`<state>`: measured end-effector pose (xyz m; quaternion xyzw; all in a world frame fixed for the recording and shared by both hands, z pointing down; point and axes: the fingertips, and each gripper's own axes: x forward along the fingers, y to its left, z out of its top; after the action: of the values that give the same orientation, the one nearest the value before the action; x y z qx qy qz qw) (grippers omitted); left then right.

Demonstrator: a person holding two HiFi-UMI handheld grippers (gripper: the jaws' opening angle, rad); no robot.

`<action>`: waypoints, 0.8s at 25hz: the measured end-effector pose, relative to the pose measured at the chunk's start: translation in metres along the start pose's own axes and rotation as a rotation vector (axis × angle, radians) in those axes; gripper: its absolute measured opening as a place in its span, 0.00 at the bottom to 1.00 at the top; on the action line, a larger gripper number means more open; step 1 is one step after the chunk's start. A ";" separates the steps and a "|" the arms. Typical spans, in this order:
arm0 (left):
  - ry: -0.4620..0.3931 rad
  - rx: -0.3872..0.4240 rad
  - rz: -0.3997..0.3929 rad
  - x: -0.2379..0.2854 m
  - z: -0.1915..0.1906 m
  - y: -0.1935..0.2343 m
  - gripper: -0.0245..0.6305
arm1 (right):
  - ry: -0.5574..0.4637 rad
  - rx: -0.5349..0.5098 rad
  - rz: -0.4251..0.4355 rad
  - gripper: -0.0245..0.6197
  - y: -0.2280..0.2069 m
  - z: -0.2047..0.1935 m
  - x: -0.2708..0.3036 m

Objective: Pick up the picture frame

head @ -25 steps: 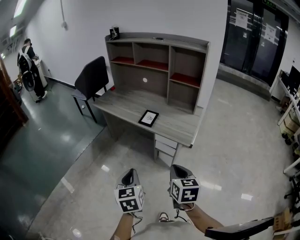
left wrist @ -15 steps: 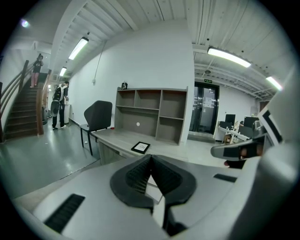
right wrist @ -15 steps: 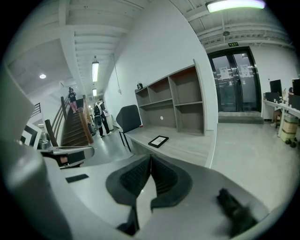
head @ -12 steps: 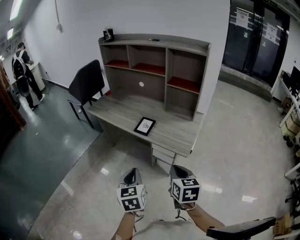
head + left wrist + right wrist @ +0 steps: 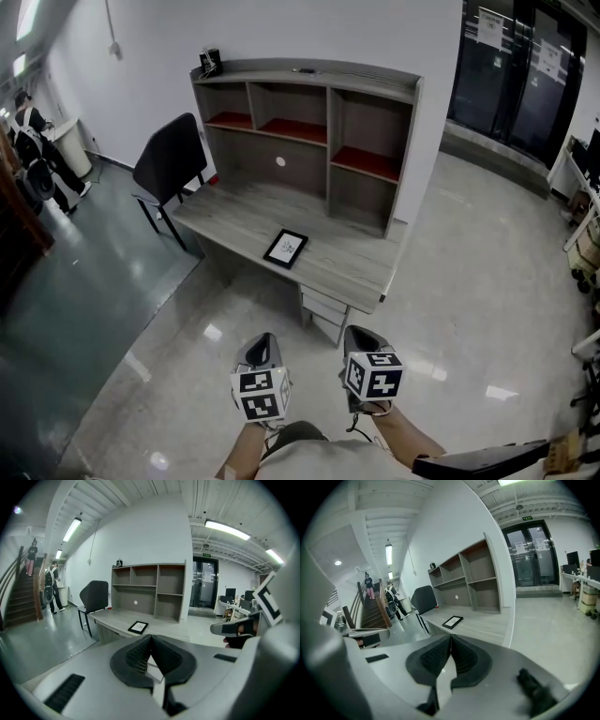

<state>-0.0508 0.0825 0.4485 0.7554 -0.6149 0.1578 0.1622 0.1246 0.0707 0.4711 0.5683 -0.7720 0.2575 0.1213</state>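
Observation:
A small black picture frame (image 5: 286, 248) with a white picture lies flat near the front edge of a grey wooden desk (image 5: 349, 260). The left gripper view shows the picture frame (image 5: 138, 627) far ahead, and in the right gripper view the picture frame (image 5: 453, 621) is also far off. Both grippers hang low in the head view, well short of the desk. My left gripper (image 5: 262, 351) is shut with nothing in it, its pads touching at the tips. My right gripper (image 5: 358, 339) is shut and empty too.
The desk carries a hutch of open shelves (image 5: 309, 131) with red linings and a small dark object (image 5: 209, 62) on top. A black chair (image 5: 169, 161) stands at its left end. Drawers (image 5: 323, 307) sit under the right side. People (image 5: 28, 141) stand far left by a staircase (image 5: 18, 597). Glossy floor (image 5: 469, 300) lies around.
The view has crept closer to the desk, and the frame sits slightly lower and left in the head view. Both grippers hold the same pose.

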 end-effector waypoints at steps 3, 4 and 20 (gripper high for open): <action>0.011 0.004 0.001 0.000 0.001 -0.002 0.06 | 0.006 0.007 -0.002 0.09 -0.004 0.001 -0.003; 0.010 0.004 0.003 0.000 0.003 -0.002 0.06 | 0.007 0.008 -0.002 0.09 -0.005 0.001 -0.003; -0.014 -0.009 -0.013 0.055 0.009 0.032 0.06 | 0.045 -0.018 -0.026 0.09 -0.005 0.005 0.060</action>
<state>-0.0715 0.0239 0.4658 0.7597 -0.6119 0.1488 0.1626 0.1104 0.0178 0.4967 0.5711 -0.7641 0.2615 0.1471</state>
